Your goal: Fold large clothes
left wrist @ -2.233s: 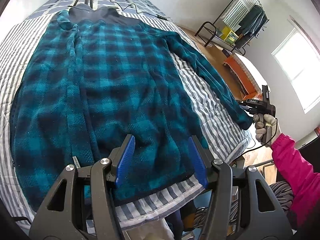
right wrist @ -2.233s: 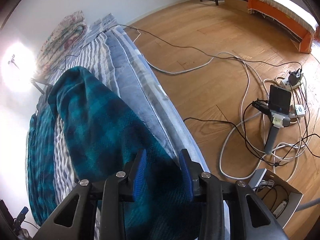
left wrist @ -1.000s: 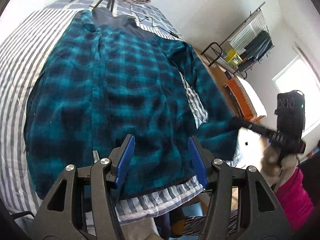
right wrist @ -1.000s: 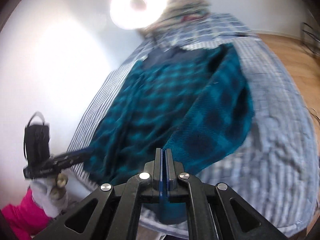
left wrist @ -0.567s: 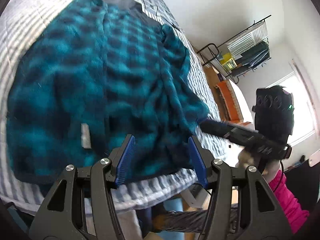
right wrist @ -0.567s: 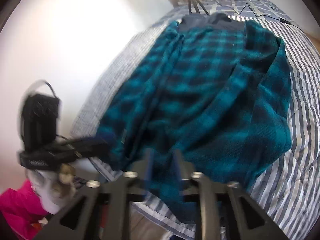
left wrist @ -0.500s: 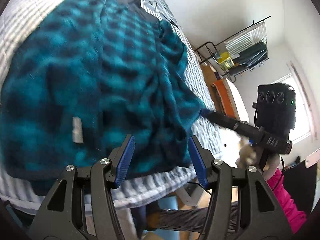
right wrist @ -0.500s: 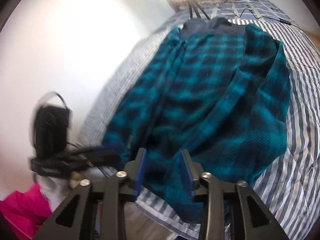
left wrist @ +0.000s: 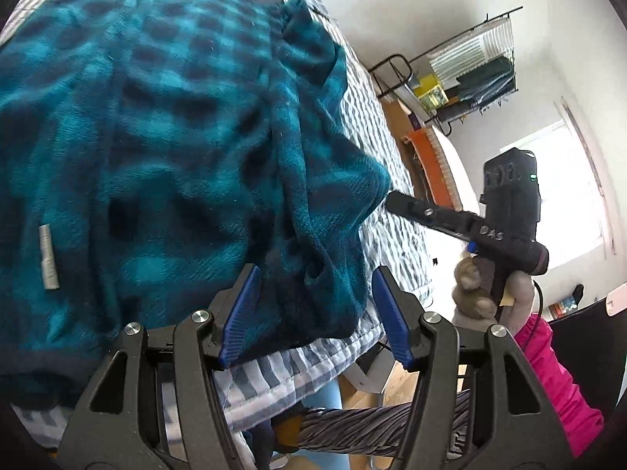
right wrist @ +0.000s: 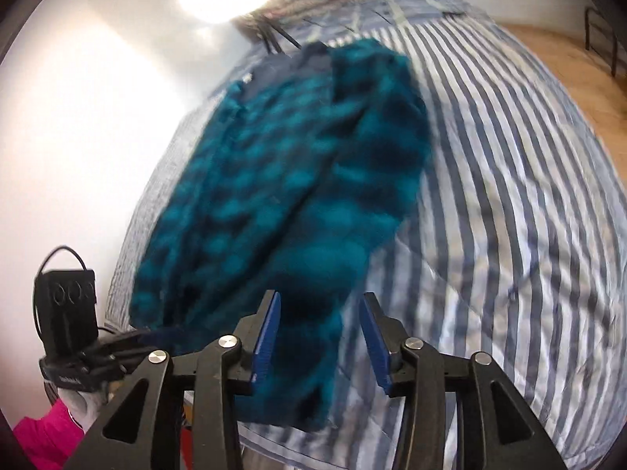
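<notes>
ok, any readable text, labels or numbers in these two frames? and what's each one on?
"DAS": raised letters on the side of the right gripper, seen from the left wrist view; the first letter is partly unclear.
Grey fabric tag on the teal plaid fleece jacket: print too small to read.
Lettering on the left gripper body in the right wrist view: too blurred to read.
Nothing else legible.

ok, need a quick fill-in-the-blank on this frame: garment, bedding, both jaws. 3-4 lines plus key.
1. The plaid fleece jacket is dark blue and ____.
2. It lies on a bedspread patterned with ____.
3. The left gripper has its jaws ____.
4. The right gripper grips ____; its jaws stand apart above the sleeve.

Missing words: teal; stripes; open; nothing
</notes>
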The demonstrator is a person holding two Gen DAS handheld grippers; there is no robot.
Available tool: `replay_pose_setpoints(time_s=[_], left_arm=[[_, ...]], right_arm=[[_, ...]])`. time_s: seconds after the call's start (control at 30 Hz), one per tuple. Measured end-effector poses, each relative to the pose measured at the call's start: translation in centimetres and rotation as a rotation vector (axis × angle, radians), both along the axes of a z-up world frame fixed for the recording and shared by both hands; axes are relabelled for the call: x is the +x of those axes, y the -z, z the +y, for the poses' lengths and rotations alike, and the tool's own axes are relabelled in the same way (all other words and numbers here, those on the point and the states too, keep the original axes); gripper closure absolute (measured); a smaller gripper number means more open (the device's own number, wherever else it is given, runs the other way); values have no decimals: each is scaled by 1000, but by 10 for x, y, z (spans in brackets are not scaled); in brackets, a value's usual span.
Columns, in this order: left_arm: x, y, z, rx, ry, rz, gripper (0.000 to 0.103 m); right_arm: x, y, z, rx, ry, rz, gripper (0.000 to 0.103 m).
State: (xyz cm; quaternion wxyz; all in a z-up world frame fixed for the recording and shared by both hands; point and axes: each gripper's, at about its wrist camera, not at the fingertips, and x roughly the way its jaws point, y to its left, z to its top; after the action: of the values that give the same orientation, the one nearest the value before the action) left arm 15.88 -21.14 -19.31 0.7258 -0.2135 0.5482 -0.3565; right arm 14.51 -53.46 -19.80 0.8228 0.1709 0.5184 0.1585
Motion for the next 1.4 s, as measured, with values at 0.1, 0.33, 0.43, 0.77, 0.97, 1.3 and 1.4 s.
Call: replay_pose_setpoints(time_s=[0.1, 0.33, 0.43, 0.77, 0.97, 1.3, 1.4], left_arm=[[0, 3, -10, 15, 47, -6, 85], [-3, -34, -7, -62, 63, -29, 99], [-3, -47, 10, -210, 35, 58, 99], [7, 20, 28, -8, -101, 180, 99], [-9, 6, 22, 15, -40, 99, 99], [-18, 0, 18, 161, -26, -15, 99], [-21, 2, 7, 301, -3, -92, 99]], right_arm=[[6, 11, -3, 44, -13, 6, 60], [-12, -48, 9, 127, -77, -161, 100], [-19, -71, -1, 198, -45, -199, 100], [5, -23, 30, -115, -105, -24, 83], [21, -75, 19, -104, -105, -154, 75], [191, -89, 52, -288, -63, -155, 70], [238, -67, 66, -334, -45, -114, 69]])
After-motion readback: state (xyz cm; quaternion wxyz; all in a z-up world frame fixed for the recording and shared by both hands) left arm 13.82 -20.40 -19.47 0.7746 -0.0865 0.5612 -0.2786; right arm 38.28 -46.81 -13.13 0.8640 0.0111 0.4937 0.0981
